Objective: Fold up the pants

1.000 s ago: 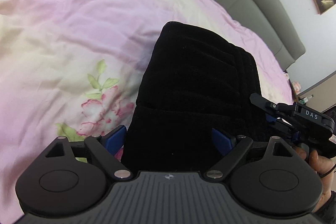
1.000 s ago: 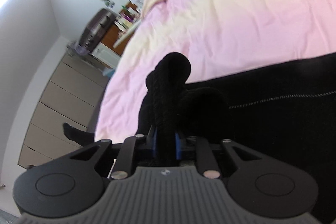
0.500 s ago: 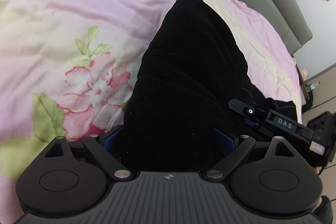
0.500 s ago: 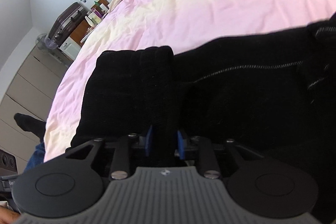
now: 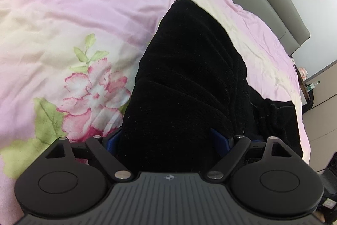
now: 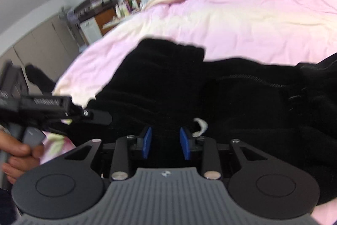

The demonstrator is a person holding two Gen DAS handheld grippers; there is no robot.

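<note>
The black pants (image 5: 189, 77) lie folded in a thick bundle on the bed, their far end humped into a rounded peak. My left gripper (image 5: 165, 140) stands wide, jaws closing, with the near end of the bundle filling the gap between its blue pads (image 5: 111, 142). In the right wrist view the pants (image 6: 168, 81) spread across the middle, with a white tag (image 6: 201, 124) showing. My right gripper (image 6: 166, 140) hangs just above them, its blue pads (image 6: 147, 141) parted and gripping nothing. The left gripper's finger (image 6: 99, 116) and the hand (image 6: 16, 151) holding it show at the left.
A pink and cream duvet (image 5: 73, 3) with a flower print (image 5: 94, 94) covers the bed. A grey headboard (image 5: 273, 3) runs along the far side. Beyond the bed's edge stand drawers (image 6: 42, 41), a suitcase (image 6: 96, 1) and a cluttered side table (image 6: 118, 14).
My right gripper, shut on a pants fold a second ago, has swung across the pants, rolled and let the fold go. In the left view the folded end has humped up.
</note>
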